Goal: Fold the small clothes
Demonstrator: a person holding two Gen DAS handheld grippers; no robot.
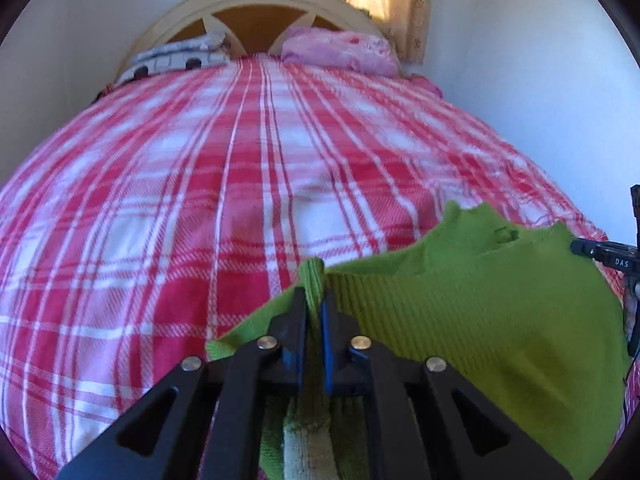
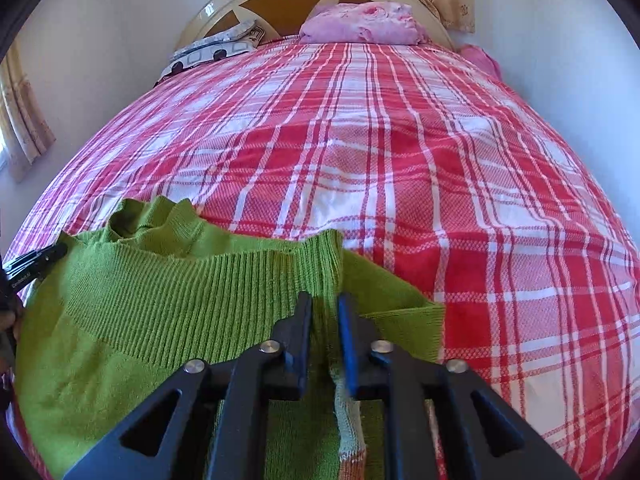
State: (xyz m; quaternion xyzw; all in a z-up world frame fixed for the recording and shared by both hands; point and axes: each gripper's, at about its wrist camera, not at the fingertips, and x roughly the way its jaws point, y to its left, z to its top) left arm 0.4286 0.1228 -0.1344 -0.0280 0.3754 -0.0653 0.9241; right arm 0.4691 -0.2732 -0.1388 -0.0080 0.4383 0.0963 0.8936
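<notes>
A small green knitted sweater with a ribbed hem is held stretched between both grippers above a red-and-white plaid bedspread. My left gripper is shut on one corner of the sweater, with ribbed cloth bunched between its fingers. My right gripper is shut on the other corner of the sweater. The right gripper's tip shows at the right edge of the left wrist view. The left gripper's tip shows at the left edge of the right wrist view. A striped cloth part hangs below each gripper.
The bedspread covers the whole bed. At the far end stand a cream headboard, a pink pillow and a patterned grey pillow. White walls close in on both sides; curtains hang behind the headboard.
</notes>
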